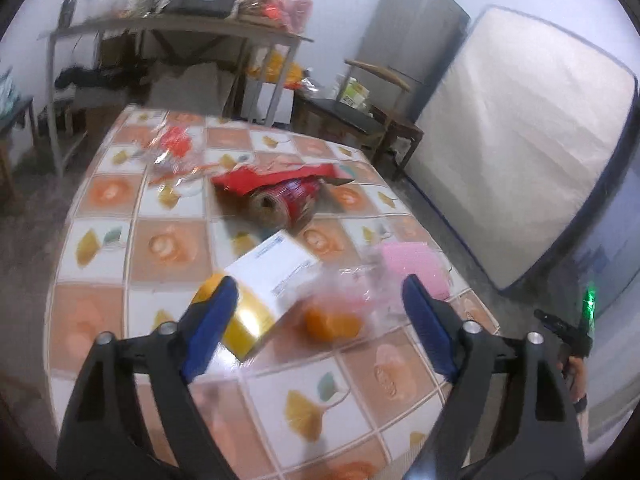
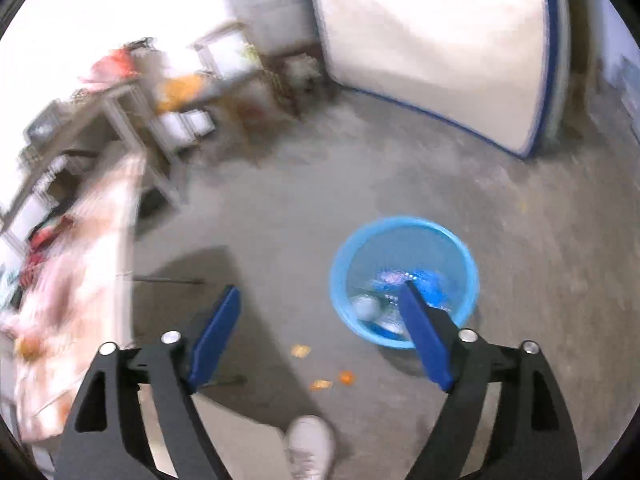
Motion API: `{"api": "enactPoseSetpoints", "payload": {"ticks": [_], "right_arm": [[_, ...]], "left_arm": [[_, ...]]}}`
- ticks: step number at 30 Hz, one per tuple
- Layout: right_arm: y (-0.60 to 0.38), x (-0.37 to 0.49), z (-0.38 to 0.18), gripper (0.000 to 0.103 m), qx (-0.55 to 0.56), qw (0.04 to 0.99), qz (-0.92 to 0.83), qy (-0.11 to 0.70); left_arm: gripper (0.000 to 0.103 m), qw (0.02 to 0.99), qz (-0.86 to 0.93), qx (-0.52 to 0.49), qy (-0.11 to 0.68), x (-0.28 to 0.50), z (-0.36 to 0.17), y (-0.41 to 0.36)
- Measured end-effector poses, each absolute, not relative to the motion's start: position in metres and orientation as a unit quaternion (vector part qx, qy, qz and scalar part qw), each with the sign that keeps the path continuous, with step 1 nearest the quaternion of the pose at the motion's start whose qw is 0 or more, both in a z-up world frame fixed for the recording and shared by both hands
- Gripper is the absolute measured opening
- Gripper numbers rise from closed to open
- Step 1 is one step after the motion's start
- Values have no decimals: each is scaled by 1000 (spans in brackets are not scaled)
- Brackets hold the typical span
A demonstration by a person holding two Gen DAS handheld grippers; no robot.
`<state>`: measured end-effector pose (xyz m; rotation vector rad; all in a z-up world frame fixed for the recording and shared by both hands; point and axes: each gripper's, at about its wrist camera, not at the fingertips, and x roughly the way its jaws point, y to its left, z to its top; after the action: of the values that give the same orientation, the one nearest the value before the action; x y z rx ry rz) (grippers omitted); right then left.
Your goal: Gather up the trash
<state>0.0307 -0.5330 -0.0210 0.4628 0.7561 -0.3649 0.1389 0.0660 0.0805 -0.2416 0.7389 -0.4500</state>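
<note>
My left gripper (image 1: 316, 292) is open and empty above the near part of the tiled table (image 1: 168, 248). Just ahead of it lie a white and gold box (image 1: 264, 280), an orange (image 1: 332, 322) under a clear plastic wrapper (image 1: 360, 284), and a pink packet (image 1: 412, 264). Farther back are a red wrapper over a brown roll (image 1: 280, 192) and clear bags with red bits (image 1: 176, 156). My right gripper (image 2: 320, 300) is open and empty above the floor, next to a blue basket (image 2: 404, 236) holding some trash.
Orange peel bits (image 2: 328, 380) lie on the concrete floor by a white shoe (image 2: 312, 448). The table edge (image 2: 80, 280) is at the left of the right wrist view. A mattress (image 1: 520, 152), a chair (image 1: 360, 116) and a cluttered shelf (image 1: 180, 28) stand behind.
</note>
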Motion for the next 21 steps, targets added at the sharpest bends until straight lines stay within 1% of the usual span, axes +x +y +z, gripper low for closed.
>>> {"api": "enactPoseSetpoints", "payload": {"ticks": [1,4,6,8,13,16,21], "right_arm": [[-505,33,-3,82,217,901,-144,348],[-447,45,28,82,213,922,-69,317],[-412,54,39,82,222,928,-22,299],[-377,68,44,82,225,931,30,284],[-297,99,47,82,216,924,124,291],[-247,105,46,82,176,919,166,312],[-200,98,54,81,96,920,199,324]], "left_arm": [[85,898,-221,-124,359,138,76,71],[85,899,-234,-133,346,128,61,81],[85,905,-242,-114,331,120,56,76],[86,913,-258,-70,308,111,52,61],[87,922,-282,55,259,93,46,24],[87,927,-275,95,239,92,42,22],[86,920,-282,133,239,114,40,35]]}}
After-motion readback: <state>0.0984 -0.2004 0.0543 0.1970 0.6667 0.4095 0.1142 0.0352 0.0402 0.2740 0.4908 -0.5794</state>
